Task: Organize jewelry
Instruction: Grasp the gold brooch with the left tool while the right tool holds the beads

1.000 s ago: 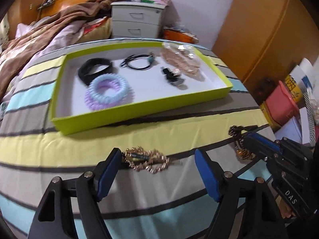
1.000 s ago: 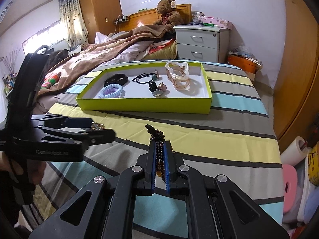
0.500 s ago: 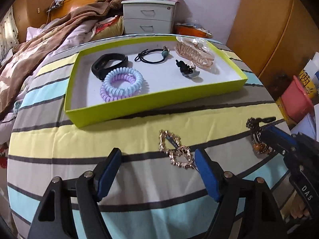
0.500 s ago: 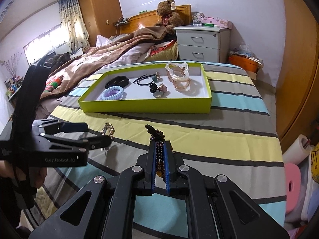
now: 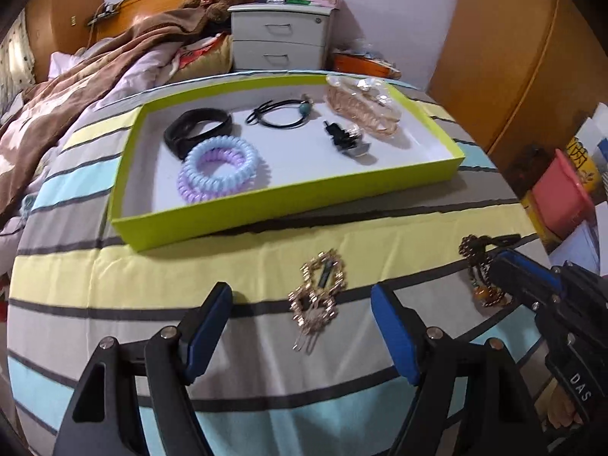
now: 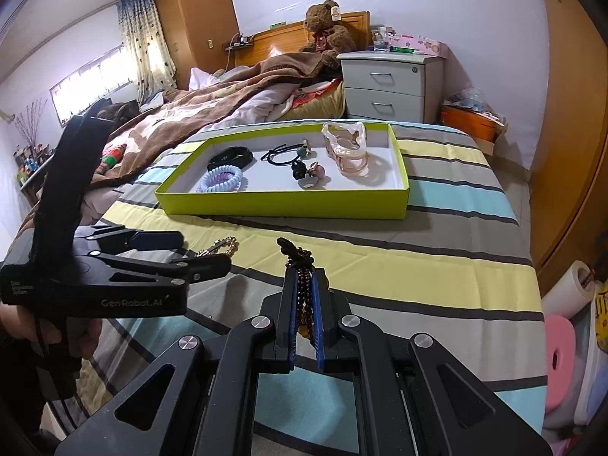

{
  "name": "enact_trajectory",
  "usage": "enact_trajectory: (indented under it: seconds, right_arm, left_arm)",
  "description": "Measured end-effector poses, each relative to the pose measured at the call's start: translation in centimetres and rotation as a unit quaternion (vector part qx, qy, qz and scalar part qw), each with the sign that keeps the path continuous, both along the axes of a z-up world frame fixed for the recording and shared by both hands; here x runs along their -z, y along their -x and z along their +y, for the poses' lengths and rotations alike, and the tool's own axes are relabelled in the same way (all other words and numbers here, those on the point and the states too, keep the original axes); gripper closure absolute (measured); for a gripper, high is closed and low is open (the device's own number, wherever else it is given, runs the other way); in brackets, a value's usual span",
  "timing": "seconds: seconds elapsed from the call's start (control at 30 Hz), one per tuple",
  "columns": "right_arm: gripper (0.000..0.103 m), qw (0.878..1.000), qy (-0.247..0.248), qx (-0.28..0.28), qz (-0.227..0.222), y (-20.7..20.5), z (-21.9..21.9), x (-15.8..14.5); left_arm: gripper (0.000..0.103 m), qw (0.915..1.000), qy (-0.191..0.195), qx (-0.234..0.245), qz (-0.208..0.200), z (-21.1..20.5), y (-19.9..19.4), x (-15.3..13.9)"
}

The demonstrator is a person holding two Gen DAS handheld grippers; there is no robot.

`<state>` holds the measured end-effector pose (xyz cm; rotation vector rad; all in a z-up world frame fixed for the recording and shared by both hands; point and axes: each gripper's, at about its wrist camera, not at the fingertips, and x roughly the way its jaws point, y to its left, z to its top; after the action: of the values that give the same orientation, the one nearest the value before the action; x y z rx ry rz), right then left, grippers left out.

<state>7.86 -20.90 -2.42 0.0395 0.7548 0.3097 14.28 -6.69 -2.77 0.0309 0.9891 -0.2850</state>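
A gold hair clip (image 5: 318, 296) lies lengthwise on the striped bedspread between the fingers of my left gripper (image 5: 300, 290). Its jaws are closing, and the pads stand apart from the clip. My right gripper (image 6: 304, 271) is shut on a dark bead bracelet (image 6: 302, 296), whose end sticks out past the tips. The left wrist view shows the right gripper (image 5: 505, 262) and the bracelet (image 5: 475, 266) at the right. Beyond lies a lime-green tray (image 5: 288, 205) with spiral hair ties (image 5: 224, 169), a black band (image 5: 197, 129), a black elastic (image 5: 281, 116), a dark clip (image 5: 345, 138) and a pink claw clip (image 5: 364, 110).
A brown blanket (image 6: 212, 102) is heaped on the bed left of the tray. A grey nightstand (image 6: 391, 87) and a teddy bear (image 6: 326, 26) stand behind it. Past the bed's right edge are a pink bin (image 5: 558, 197) and a paper roll (image 6: 570, 292). A hand (image 6: 45, 334) holds the left gripper (image 6: 201, 252).
The gold clip lay crosswise near the left finger; now it lies lengthwise midway between the fingers. The left gripper has shifted a little and its jaws have narrowed slightly. The right gripper has not moved.
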Motion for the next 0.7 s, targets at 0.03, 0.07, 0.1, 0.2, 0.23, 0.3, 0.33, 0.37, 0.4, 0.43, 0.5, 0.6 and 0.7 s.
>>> enact_trajectory:
  seconds: [0.03, 0.07, 0.1, 0.2, 0.23, 0.3, 0.33, 0.37, 0.4, 0.43, 0.5, 0.6, 0.7]
  right_arm:
    - [0.096, 1.000, 0.000, 0.000, 0.000, 0.05, -0.03, -0.03]
    - [0.096, 1.000, 0.001, -0.001, 0.001, 0.03, 0.00, 0.02]
    - [0.096, 1.000, 0.001, 0.000, 0.000, 0.10, -0.04, -0.02]
    - [0.096, 1.000, 0.001, 0.002, 0.001, 0.17, -0.04, 0.02]
    - [0.096, 1.000, 0.001, 0.003, 0.001, 0.23, -0.09, 0.01]
    - [0.096, 1.000, 0.002, 0.004, 0.002, 0.27, -0.07, -0.03]
    - [0.096, 1.000, 0.003, 0.004, 0.002, 0.30, -0.02, -0.06]
    - [0.096, 1.000, 0.004, 0.005, 0.002, 0.33, 0.00, -0.04]
    - [0.096, 1.000, 0.005, 0.005, 0.003, 0.28, 0.02, -0.05]
    - [0.096, 1.000, 0.005, 0.005, 0.003, 0.27, 0.04, -0.04]
    - [0.096, 1.000, 0.007, 0.007, 0.003, 0.23, 0.13, -0.04]
    - [0.096, 1.000, 0.007, 0.009, 0.003, 0.23, 0.18, -0.13]
    - [0.096, 1.000, 0.009, 0.009, 0.002, 0.21, 0.26, -0.26]
  left_arm:
    - [0.030, 1.0000, -0.005, 0.001, -0.001, -0.12, -0.08, 0.05]
    - [0.034, 0.9999, -0.013, 0.003, -0.007, -0.28, -0.17, 0.06]
    - [0.037, 0.9997, -0.021, 0.004, -0.010, -0.40, -0.17, 0.12]
    - [0.051, 0.9996, -0.023, 0.014, -0.012, -0.60, -0.01, -0.04]
    - [0.055, 0.9995, -0.024, 0.014, -0.012, -0.60, -0.04, -0.08]
    - [0.067, 0.9996, -0.020, 0.018, -0.012, -0.64, -0.05, -0.17]
    - [0.070, 0.9995, -0.018, 0.021, -0.013, -0.67, -0.05, -0.19]
    - [0.075, 0.9995, -0.020, 0.021, -0.014, -0.68, 0.00, -0.21]
    - [0.080, 0.9995, -0.017, 0.022, -0.014, -0.64, 0.01, -0.22]
    - [0.081, 0.9996, -0.014, 0.022, -0.014, -0.56, 0.00, -0.22]
    - [0.081, 0.9997, -0.008, 0.021, -0.013, -0.42, 0.03, -0.25]
    - [0.084, 0.9996, -0.005, 0.021, -0.017, -0.34, 0.15, -0.39]
    - [0.089, 0.9996, -0.002, 0.021, -0.019, -0.25, 0.20, -0.59]
